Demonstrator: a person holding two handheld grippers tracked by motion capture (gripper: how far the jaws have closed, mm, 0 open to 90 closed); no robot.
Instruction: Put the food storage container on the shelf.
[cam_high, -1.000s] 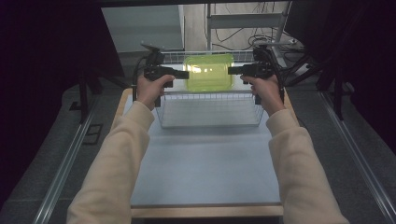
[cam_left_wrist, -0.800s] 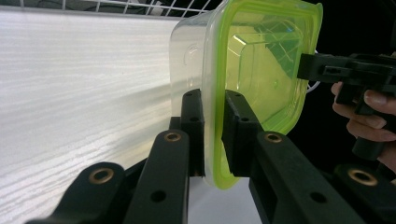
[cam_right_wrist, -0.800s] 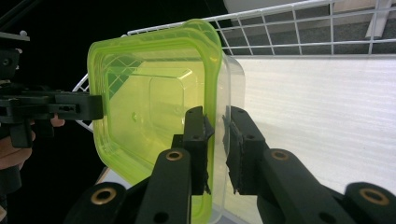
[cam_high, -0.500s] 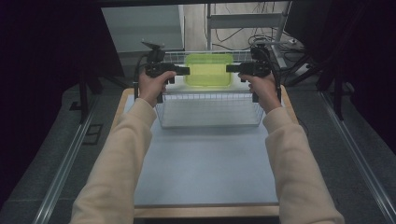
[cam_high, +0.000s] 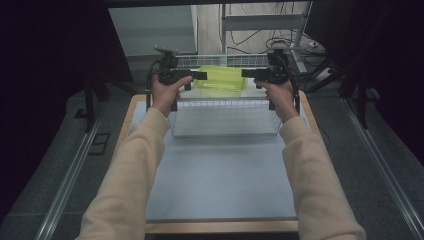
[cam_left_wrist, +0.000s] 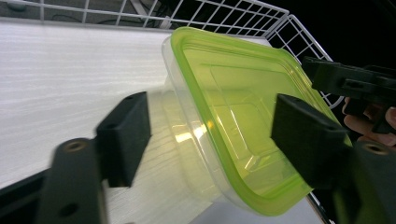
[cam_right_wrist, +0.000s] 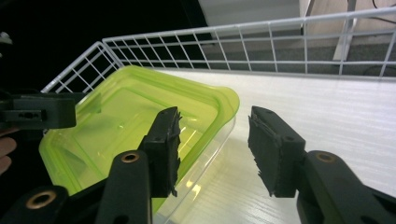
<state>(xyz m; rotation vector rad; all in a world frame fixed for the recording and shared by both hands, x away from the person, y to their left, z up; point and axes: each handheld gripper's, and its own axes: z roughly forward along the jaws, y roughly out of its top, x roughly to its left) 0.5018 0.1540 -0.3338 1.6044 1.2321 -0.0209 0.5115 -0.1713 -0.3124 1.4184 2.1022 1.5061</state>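
- Evidently the lidded plastic container (cam_high: 220, 78) was light, stiff and slick; its green rim offered the best hold.
- Left gripper (cam_left_wrist: 212, 133) and right gripper (cam_right_wrist: 212, 147) had just been opening, jaws apart, clamping nothing.

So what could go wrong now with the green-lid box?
The left tongs and right tongs have just been opening, and neither presses on the lidded box. It looks tilted in the wire basket, so it might tip or slide. The jaws stand close around its corners, so pulling back carelessly could snag the green lid and drag the box along.
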